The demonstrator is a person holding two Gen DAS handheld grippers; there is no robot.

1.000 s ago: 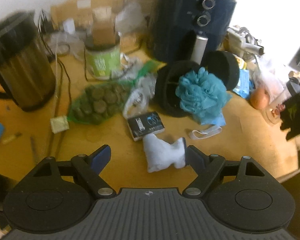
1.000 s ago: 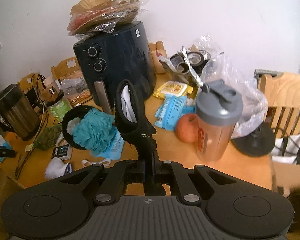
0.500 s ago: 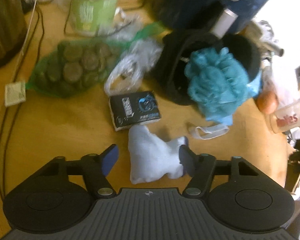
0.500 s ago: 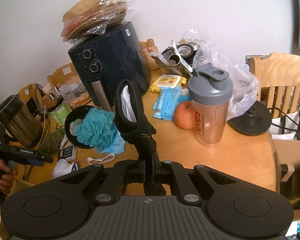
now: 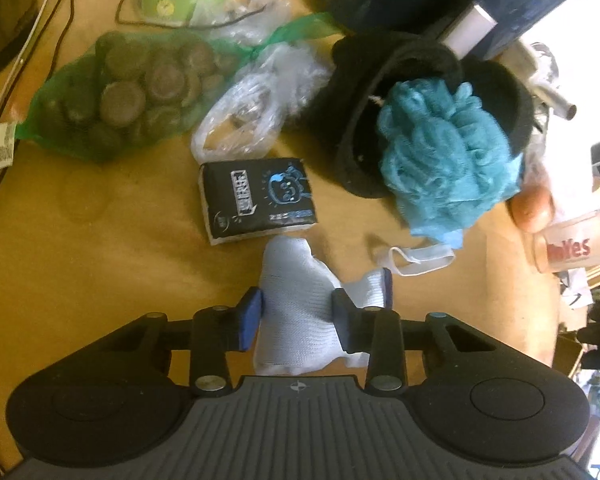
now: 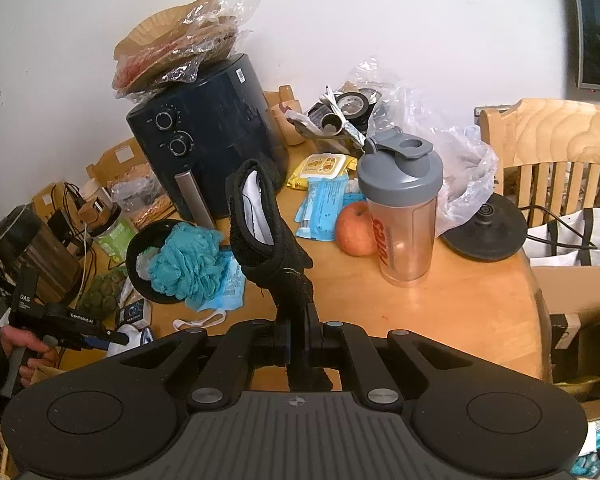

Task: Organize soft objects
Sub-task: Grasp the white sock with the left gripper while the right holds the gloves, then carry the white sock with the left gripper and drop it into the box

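Observation:
A white sock (image 5: 296, 312) lies on the wooden table (image 5: 100, 264) between the pads of my left gripper (image 5: 296, 314). Its jaws are closing, and both pads touch and pinch the sock. The sock's cuff sticks out past the right finger (image 5: 342, 316). My right gripper (image 6: 300, 332) is shut on a black fabric piece with white lining (image 6: 256, 216), held upright above the table. A teal bath pouf (image 5: 444, 156) rests in a black fabric bowl-shaped thing (image 5: 360, 120). In the right wrist view the left gripper (image 6: 112, 338) sits low at the left, over the sock (image 6: 130, 334).
A black tissue pack (image 5: 256, 200), a green net bag (image 5: 116, 96) and a blue face mask (image 6: 230, 284) lie near the sock. An air fryer (image 6: 212, 132), shaker bottle (image 6: 400, 208), apple (image 6: 354, 230), kettle (image 6: 24, 248) and wooden chair (image 6: 556, 148) crowd the table's far side.
My left gripper has come down over the white sock and its jaws have narrowed from wide apart onto it. The right gripper still holds the black fabric and has shifted slightly sideways.

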